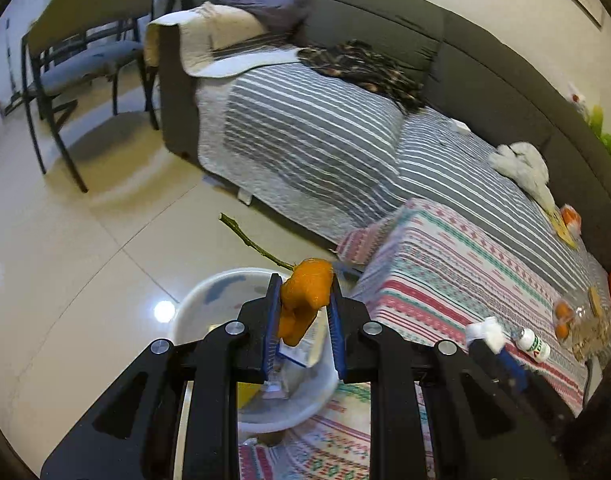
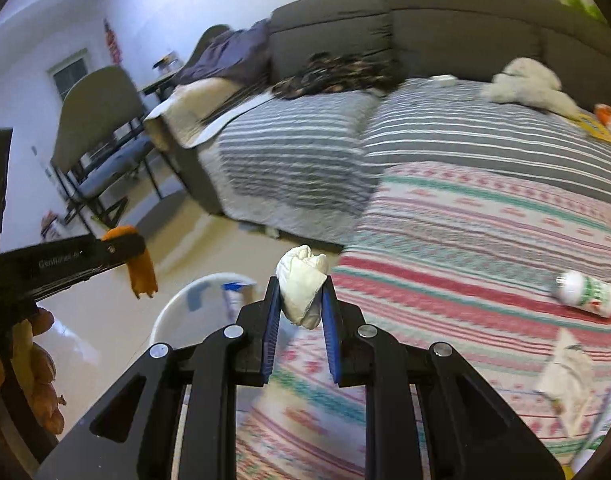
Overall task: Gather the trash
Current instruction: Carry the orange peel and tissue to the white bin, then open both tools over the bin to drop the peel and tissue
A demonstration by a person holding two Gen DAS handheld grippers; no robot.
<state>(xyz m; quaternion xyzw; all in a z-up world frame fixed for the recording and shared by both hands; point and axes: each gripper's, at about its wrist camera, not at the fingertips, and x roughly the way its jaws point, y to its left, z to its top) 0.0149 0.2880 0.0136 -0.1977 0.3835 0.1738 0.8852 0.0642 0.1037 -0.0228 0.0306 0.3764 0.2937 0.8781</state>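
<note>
Left tongs [image 1: 303,304] clamped on an orange peel [image 1: 303,300], held above a white bin [image 1: 209,304] on the floor beside the desk [image 1: 445,264] with its patterned cloth. Right tongs [image 2: 301,300] clamped on a crumpled white tissue [image 2: 301,284], near the bin's [image 2: 177,312] rim at the desk [image 2: 465,248] edge. Small white bottle [image 2: 589,294] and another crumpled wrapper [image 2: 565,384] lie on the desk.
</note>
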